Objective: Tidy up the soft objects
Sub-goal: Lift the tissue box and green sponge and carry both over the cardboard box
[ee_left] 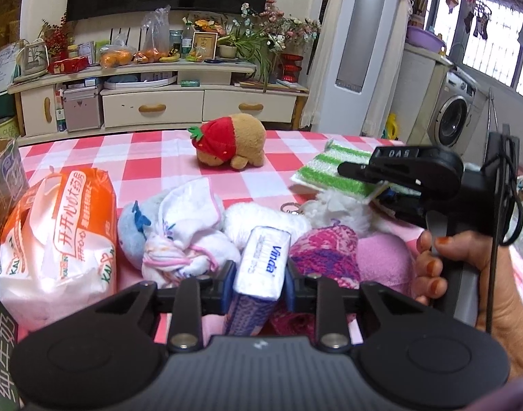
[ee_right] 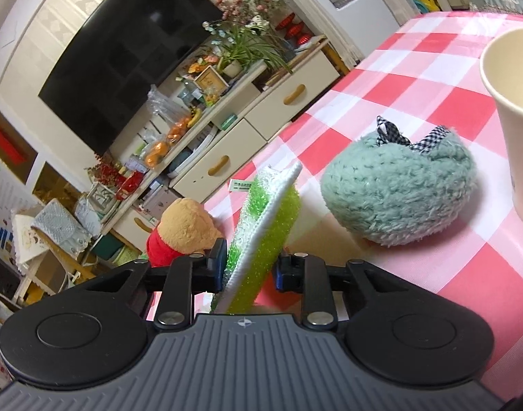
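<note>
Partly hidden: tissue pack (ee_left: 261, 263) base behind left gripper (ee_left: 256, 282).

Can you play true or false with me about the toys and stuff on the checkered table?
1. The left gripper is shut on a tissue pack. True.
2. The right gripper is holding a banana. False: it is shut on a green and white scrubbing pad.
3. The brown plush toy wears a red strawberry hat. True.
4. The tablecloth is blue with stars. False: it has red, pink and white checks.
5. A fuzzy green plush with a checked bow lies on the table. True.
</note>
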`<state>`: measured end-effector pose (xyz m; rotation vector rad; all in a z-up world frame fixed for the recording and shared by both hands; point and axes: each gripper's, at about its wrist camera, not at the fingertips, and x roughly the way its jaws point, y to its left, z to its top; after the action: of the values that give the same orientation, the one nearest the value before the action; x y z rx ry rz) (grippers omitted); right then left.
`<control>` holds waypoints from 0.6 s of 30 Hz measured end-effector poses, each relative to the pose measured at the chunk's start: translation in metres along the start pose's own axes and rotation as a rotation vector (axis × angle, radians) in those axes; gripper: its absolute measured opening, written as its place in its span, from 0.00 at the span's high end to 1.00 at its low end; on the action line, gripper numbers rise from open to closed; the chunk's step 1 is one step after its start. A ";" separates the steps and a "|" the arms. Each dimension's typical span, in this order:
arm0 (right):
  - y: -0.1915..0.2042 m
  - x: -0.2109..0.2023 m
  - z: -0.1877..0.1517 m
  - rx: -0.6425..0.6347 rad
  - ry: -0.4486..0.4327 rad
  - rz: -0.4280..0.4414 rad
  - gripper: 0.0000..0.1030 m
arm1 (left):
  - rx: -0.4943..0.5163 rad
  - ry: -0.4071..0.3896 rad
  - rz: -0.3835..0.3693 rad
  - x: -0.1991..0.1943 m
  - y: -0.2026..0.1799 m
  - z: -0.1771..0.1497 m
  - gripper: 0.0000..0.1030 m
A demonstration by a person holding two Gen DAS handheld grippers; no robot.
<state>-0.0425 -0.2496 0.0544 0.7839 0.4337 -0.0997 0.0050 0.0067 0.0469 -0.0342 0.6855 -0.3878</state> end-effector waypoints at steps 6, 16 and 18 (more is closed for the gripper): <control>0.001 -0.002 0.000 -0.016 -0.003 0.025 0.72 | -0.027 -0.046 -0.031 -0.017 0.004 0.009 0.74; 0.006 -0.013 0.003 -0.023 -0.029 0.058 0.72 | -0.070 -0.130 -0.052 -0.043 0.021 0.019 0.74; 0.009 -0.016 0.003 -0.023 -0.031 0.083 0.72 | -0.080 -0.144 -0.049 -0.048 0.026 0.020 0.74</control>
<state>-0.0541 -0.2466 0.0689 0.7759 0.3715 -0.0296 -0.0073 0.0461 0.0875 -0.1534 0.5588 -0.4003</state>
